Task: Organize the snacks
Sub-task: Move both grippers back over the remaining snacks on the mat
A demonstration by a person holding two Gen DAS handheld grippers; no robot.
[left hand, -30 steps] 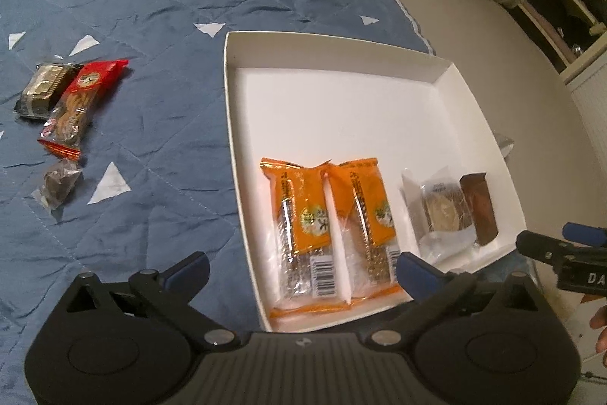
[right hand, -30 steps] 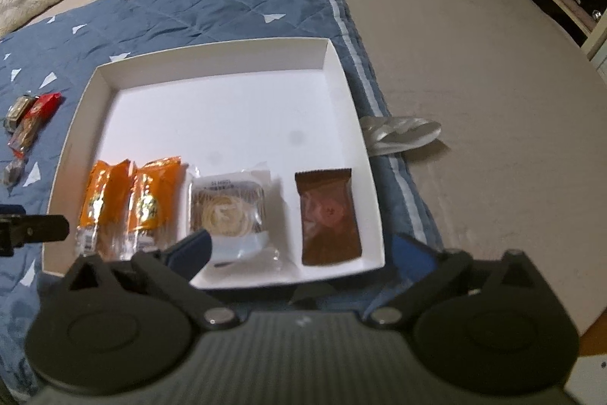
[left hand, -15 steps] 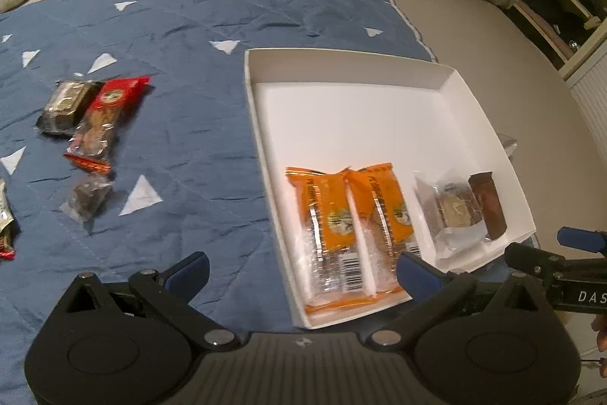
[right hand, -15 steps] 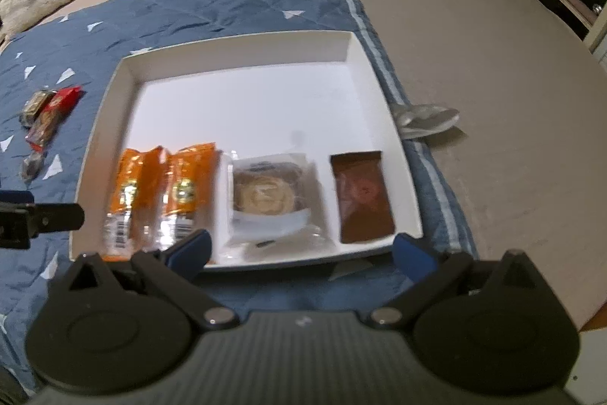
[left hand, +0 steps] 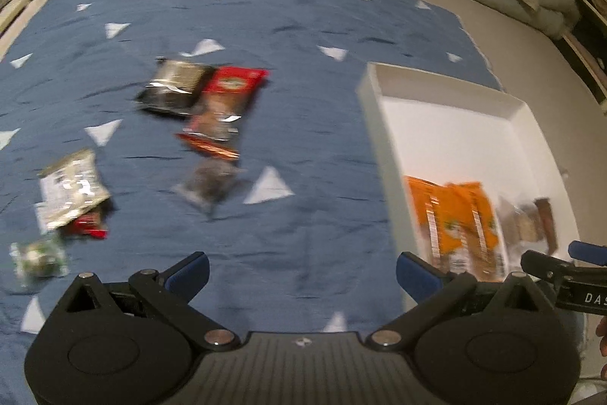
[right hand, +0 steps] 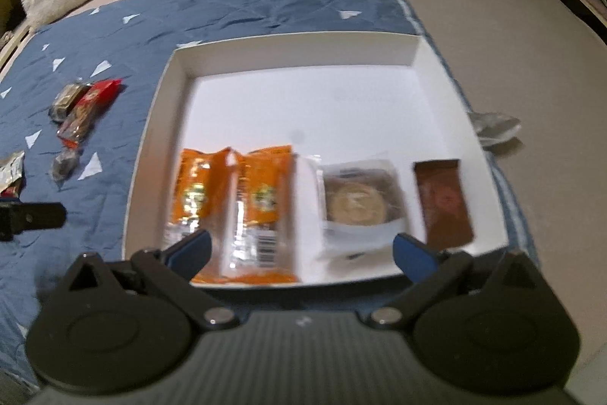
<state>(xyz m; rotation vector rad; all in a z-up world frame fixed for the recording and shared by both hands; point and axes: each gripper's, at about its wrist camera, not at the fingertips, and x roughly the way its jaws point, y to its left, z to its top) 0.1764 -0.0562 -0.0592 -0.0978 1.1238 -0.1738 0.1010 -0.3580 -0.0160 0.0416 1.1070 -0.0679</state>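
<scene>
While R view misses it, L shows green-white pkt [left hand: 37,259] — blurred.

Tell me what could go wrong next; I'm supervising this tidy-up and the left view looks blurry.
The red snack packet overlaps the black-and-gold packet, so the open left claw may pinch both. The white box already holds a row along its near wall; another packet could land on the orange packets.

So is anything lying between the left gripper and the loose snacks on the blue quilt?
Nothing visible. The left gripper is open over bare quilt; the small dark snack and red packet lie ahead, unobstructed.
</scene>
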